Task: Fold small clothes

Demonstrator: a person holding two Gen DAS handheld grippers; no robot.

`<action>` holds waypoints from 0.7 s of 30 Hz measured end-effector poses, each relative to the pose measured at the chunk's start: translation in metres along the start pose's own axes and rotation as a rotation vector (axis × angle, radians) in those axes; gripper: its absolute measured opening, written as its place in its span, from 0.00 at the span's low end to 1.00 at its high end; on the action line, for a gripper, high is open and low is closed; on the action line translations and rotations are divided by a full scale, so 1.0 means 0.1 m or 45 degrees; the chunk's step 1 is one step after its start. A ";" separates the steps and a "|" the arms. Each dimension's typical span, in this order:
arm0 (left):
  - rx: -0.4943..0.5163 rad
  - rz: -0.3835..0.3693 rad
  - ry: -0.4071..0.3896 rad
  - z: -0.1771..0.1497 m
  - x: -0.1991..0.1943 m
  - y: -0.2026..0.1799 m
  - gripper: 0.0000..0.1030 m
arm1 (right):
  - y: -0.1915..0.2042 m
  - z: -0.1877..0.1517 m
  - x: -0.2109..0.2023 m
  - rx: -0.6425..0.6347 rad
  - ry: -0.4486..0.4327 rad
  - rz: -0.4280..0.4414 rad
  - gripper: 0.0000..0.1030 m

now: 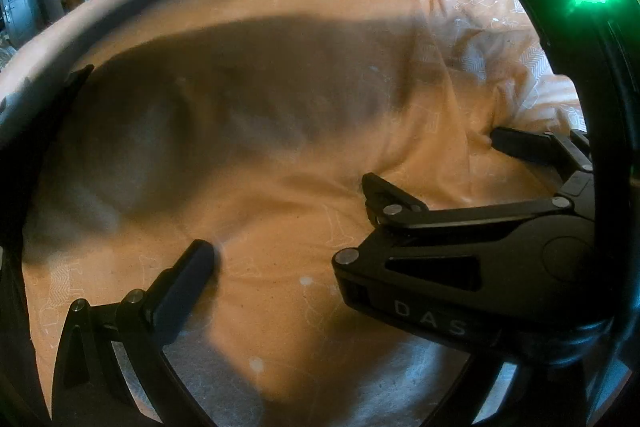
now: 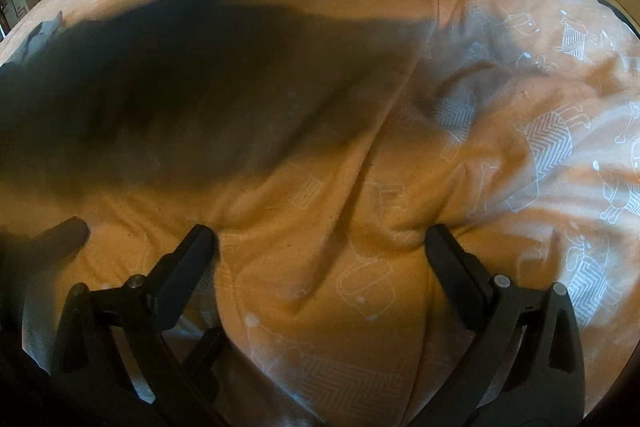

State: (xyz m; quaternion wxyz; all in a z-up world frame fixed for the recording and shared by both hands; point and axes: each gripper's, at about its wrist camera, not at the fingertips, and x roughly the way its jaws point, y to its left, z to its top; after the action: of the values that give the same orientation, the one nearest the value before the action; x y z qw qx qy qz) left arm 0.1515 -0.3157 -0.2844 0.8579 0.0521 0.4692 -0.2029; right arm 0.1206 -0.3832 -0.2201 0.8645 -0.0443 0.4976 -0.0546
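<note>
The right tool [image 2: 320, 243], closest to its own lens, stands spread wide with both fingers pressed down onto the orange garment [image 2: 332, 187], a raised wrinkle of cloth bulging between them; nothing is gripped. The garment, printed with white outline animals, lies spread over a grey surface [image 1: 208, 387] whose kind I cannot tell. It runs away from the right tool toward the far edge, so its long axis seems to lie along the tool's pointing line, with a long crease rising from between the fingers. The left tool [image 1: 280, 267] sits just beside the right tool, on its left. Only one of its fingers [image 1: 188, 275] shows, resting on the cloth, the right tool covering the rest. Whether it is released or clenched, I cannot tell. The right tool looks better placed to pinch the wrinkle.
</note>
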 end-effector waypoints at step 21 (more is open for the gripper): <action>-0.012 0.005 -0.010 -0.01 0.00 0.02 1.00 | 0.00 0.00 0.04 -0.001 0.001 -0.003 1.00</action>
State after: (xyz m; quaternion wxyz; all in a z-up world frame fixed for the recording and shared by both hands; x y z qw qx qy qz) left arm 0.1518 -0.3135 -0.2849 0.8604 0.0479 0.4666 -0.1993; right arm 0.1223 -0.3841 -0.2232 0.8643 -0.0452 0.4979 -0.0552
